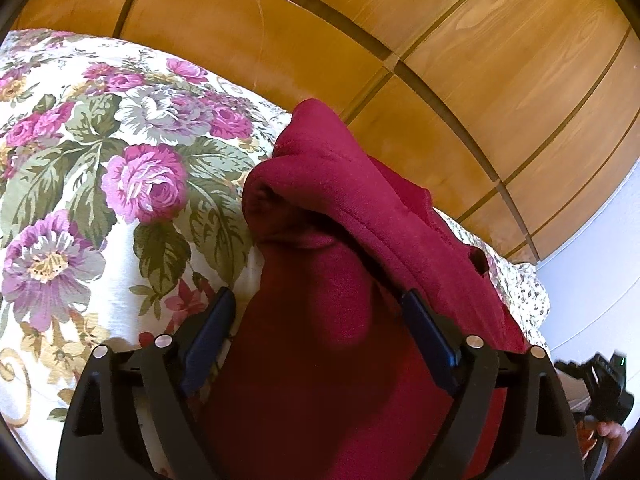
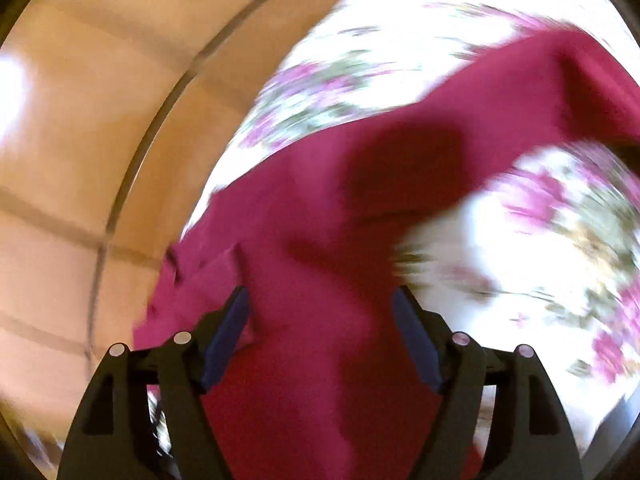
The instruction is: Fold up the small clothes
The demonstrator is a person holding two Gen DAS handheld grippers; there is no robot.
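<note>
Both grippers are on the dark red garment point(image 1: 360, 208), which lies bunched on the floral bedspread point(image 1: 80, 168) w/ a wooden panelled wall point(image 1: 440, 80) behind it. The left gripper point(image 1: 316, 320) is spread wide, cloth filling the gap between the blue pads point(image 1: 208, 344), nothing pinched. The right gripper point(image 2: 320, 316) is wide too, red fabric running up between its jaws; that view is smeared by motion, so whether cloth touches either pad can't be told. The garment's far end is rolled over itself in a thick lump toward the bed's far edge, one strip trailing off across the spread. Progress looks early: no flat, squared fold is visible. Probably still to do: spread it out, fold properly, tidy.
</note>
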